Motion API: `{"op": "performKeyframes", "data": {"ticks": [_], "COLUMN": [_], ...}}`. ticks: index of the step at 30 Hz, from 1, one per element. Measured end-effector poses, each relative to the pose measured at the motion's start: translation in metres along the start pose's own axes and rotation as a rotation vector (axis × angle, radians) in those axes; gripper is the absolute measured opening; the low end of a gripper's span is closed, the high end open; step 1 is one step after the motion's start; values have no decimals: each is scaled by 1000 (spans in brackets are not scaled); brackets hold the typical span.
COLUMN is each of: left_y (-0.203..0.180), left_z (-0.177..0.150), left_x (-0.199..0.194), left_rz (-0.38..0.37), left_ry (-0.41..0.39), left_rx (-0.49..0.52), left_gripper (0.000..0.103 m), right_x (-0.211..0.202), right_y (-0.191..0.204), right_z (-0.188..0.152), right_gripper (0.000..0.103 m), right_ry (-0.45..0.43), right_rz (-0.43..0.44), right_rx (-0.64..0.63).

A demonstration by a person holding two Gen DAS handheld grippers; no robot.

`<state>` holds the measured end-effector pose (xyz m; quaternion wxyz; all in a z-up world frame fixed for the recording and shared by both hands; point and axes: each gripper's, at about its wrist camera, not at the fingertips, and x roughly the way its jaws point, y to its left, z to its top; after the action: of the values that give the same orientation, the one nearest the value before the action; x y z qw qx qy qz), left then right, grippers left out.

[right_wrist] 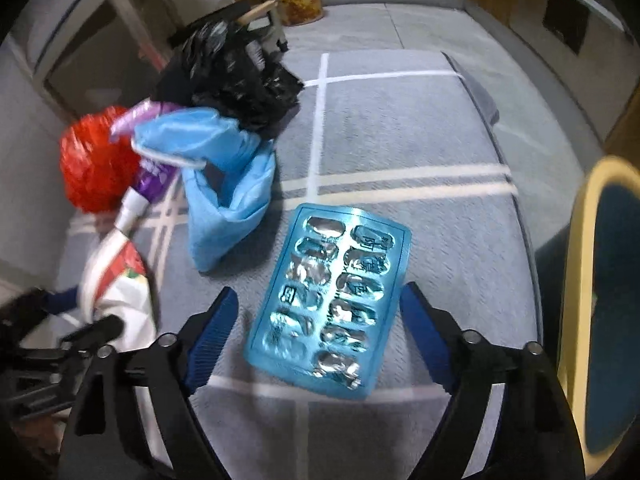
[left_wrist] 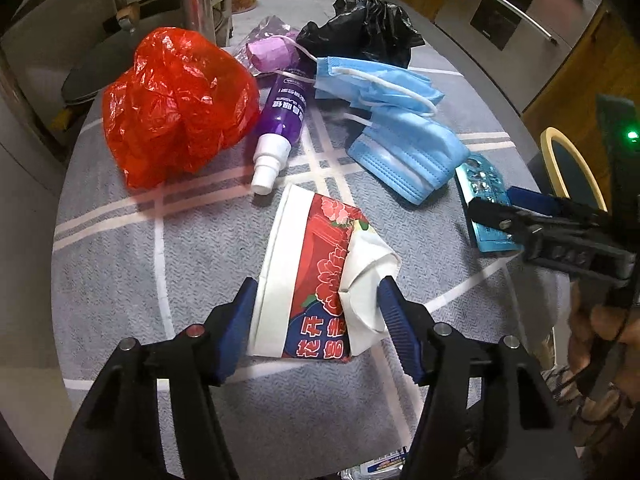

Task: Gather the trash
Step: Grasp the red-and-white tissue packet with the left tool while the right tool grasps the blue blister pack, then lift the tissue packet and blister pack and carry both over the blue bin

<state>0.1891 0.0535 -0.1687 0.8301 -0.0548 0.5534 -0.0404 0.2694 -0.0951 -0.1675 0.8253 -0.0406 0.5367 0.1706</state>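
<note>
Grabbing trash off the table (left_wrist: 120, 240), two pieces at once!
Left gripper (left_wrist: 318, 294) clamped on crushed paper cup (left_wrist: 316, 276); right gripper (right_wrist: 316, 308) spread wide, straddling blister pack (right_wrist: 332, 300), untouched. Next: squeeze and lift. Counted: two blue masks (left_wrist: 404, 152), one spray bottle (left_wrist: 282, 124), one red bag (left_wrist: 176, 104), one black bag (left_wrist: 360, 28).

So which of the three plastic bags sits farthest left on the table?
The red plastic bag, left of the purple spray bottle; the black bag and small purple bag lie farther back.
</note>
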Motion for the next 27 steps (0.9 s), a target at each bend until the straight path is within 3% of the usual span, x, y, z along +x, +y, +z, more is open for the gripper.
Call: {"op": "performKeyframes", "data": {"ticks": [4, 7, 15, 21, 27], "left_y": [0, 0, -1, -5, -8], "left_z": [1, 2, 4, 5, 5], "left_x": [-1, -5, -11, -23, -36], "left_rz": [-12, -15, -16, -23, -37], "left_ry": [-8, -15, -17, -37, -58], "left_rx": [0, 1, -2, 9, 19], "left_gripper": [57, 49, 44, 44, 43], "right_x": [6, 3, -13, -34, -57], "right_y": [16, 17, 0, -12, -16], "right_z": [-4, -7, -17, -15, -16], "right_gripper": [87, 74, 72, 72, 72], "right_ry": [1, -16, -1, -44, -85], "right_rz": [-88, -83, 24, 115, 154], "right_rx": [-93, -116, -52, 12, 31]}}
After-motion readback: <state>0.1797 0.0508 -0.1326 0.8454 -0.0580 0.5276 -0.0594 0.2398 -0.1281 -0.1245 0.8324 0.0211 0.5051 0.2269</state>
